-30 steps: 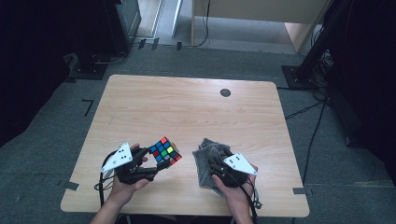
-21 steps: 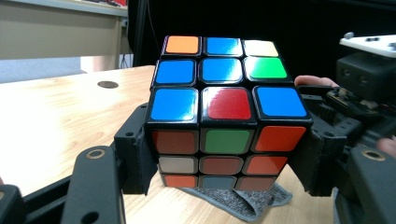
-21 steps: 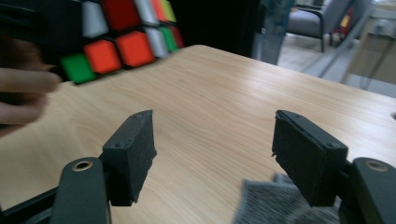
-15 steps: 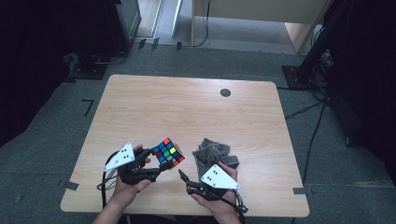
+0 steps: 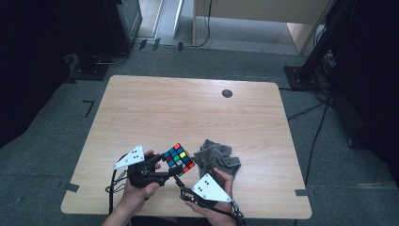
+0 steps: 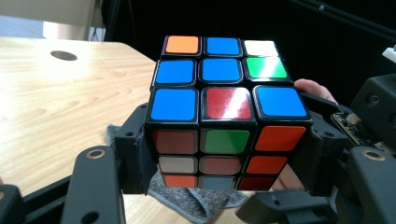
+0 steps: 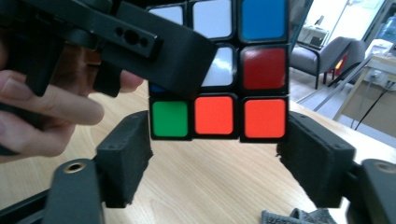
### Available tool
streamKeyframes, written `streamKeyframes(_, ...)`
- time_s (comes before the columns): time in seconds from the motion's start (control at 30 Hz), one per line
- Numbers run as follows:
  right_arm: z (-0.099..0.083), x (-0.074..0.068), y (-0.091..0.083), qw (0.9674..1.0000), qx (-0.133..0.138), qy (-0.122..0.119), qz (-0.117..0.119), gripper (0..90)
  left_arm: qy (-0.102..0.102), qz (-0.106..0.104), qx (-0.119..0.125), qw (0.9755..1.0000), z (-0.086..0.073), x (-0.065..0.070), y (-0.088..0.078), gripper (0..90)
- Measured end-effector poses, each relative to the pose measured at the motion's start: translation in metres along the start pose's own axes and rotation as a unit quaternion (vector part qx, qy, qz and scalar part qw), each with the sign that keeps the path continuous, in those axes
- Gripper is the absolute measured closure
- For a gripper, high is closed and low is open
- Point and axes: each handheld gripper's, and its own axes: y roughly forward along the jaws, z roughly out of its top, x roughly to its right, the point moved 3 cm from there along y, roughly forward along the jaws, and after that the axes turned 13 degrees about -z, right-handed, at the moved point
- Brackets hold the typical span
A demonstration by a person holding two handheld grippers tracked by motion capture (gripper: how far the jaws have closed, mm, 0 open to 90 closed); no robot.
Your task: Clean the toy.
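Right claw [image 5: 180, 181] has shifted left since the earlier frames: it was over the grey cloth [image 5: 217, 158] a second ago and now sits off it, at the bench's near edge, pointing up-left at the Rubik's cube [image 5: 179, 158]. Its jaws have just been opening; by now they stand apart. In the right gripper view the cube's bottom row (green, orange, orange) hangs in the gap above the two pads [image 7: 125, 163], with the pads just outside the cube's lower corners. Cannot tell from that view if either pad touches it; no squeeze visible. A corner of the cloth shows at the bottom right of that view.

Left claw [image 6: 226, 158] is clamped on the cube. In the left gripper view both pads press the cube's side faces at its lower layers, and the cube sits upright between them, top face mostly blue with one orange, one white, one green and one red sticker. The person's left hand [image 5: 141, 181] wraps that gripper's body near the front-left of the bench [image 5: 155, 108].

Cube is held clear of the bench top, near the front edge, just left of the cloth. Cloth lies crumpled on the bench, just beyond the right hand [image 5: 221, 181].

Farther off: a small dark round hole cover [image 5: 227, 93] near the bench's far edge, well apart from everything else.
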Motion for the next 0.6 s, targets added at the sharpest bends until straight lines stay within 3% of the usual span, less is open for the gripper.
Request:
streamKeyframes(0.3,-0.0006,0.0002,-0.0006,0.9997,0.005,-0.012,-0.019,29.6,-0.048,-0.031,0.009,0.9983,-0.0026,-0.0032,0.0040,34.0)
streamKeyframes(0.37,-0.0007,0.0000,-0.0018,0.9996,0.003,-0.015,-0.026,34.0,-0.056,-0.032,0.011,0.9979,-0.0030,-0.0053,0.0035,33.9)
streamKeyframes(0.47,-0.0009,-0.0006,-0.0020,0.9993,-0.005,-0.018,-0.031,34.4,-0.065,-0.033,0.009,0.9973,-0.0036,-0.0072,0.0041,33.7)
streamKeyframes(0.6,-0.0014,-0.0010,-0.0012,0.9991,-0.014,-0.023,-0.034,34.5,-0.062,-0.030,0.005,0.9976,-0.0039,-0.0077,0.0045,32.3)
